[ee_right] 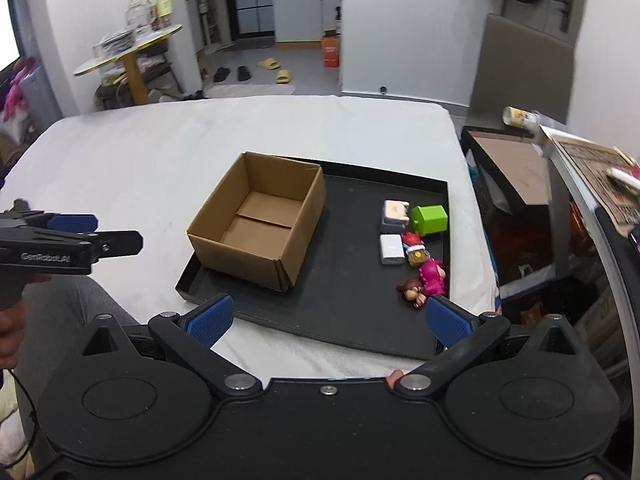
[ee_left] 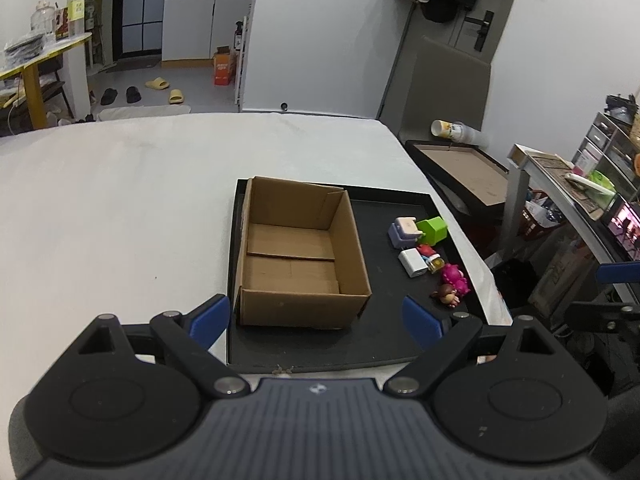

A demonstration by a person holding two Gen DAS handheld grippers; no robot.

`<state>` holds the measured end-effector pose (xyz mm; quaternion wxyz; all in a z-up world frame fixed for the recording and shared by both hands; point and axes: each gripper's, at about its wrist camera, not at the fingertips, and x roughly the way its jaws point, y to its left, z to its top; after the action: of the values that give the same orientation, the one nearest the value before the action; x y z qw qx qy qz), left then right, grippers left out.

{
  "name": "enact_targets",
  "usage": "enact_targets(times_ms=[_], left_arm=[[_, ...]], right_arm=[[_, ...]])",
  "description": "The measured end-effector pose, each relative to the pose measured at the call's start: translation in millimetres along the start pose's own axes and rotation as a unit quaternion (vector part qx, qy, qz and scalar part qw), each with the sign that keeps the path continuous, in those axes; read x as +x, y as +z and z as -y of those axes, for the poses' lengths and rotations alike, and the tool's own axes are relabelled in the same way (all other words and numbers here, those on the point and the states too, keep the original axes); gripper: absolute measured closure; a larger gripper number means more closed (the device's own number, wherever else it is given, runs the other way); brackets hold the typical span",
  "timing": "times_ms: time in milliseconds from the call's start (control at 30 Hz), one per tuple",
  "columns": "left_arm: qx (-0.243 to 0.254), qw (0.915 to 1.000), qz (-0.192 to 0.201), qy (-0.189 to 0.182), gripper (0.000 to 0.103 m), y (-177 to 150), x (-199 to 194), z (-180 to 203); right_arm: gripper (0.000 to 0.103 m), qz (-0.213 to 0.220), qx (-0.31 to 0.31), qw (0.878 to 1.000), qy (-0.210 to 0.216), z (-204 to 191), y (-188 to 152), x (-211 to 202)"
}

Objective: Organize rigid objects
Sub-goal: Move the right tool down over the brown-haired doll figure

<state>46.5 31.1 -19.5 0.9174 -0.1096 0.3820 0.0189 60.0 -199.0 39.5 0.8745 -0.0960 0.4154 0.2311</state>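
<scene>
Small toys [ee_right: 412, 250] in a row on the black tray [ee_right: 352, 320], cardboard box [ee_right: 260, 216] empty.

Left gripper [ee_left: 316, 320] spread before the box; right gripper [ee_right: 328, 316] spread (nearer), toys ahead-right, the row running away from its jaws.

White walls [ee_left: 320, 40] stood around a grey floor [ee_left: 188, 80], with a yellow table [ee_right: 128, 46] and yellow slippers [ee_left: 158, 84] nearby.

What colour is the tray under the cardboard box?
Black. The tray shows best in the right wrist view, under the box.
</scene>
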Motion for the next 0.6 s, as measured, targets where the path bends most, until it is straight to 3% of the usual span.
enact_targets(times_ms=[300, 600], left_arm=[[-0.018, 0.9998, -0.006, 0.002, 0.011, 7, 27, -7], [-0.04, 0.999, -0.019, 0.008, 0.014, 13, 57, -13]], right_arm=[[0.0, -0.04, -0.055, 0.997, 0.031, -2, 22, 23], [0.0, -0.088, -0.051, 0.993, 0.055, 23, 37, 57]])
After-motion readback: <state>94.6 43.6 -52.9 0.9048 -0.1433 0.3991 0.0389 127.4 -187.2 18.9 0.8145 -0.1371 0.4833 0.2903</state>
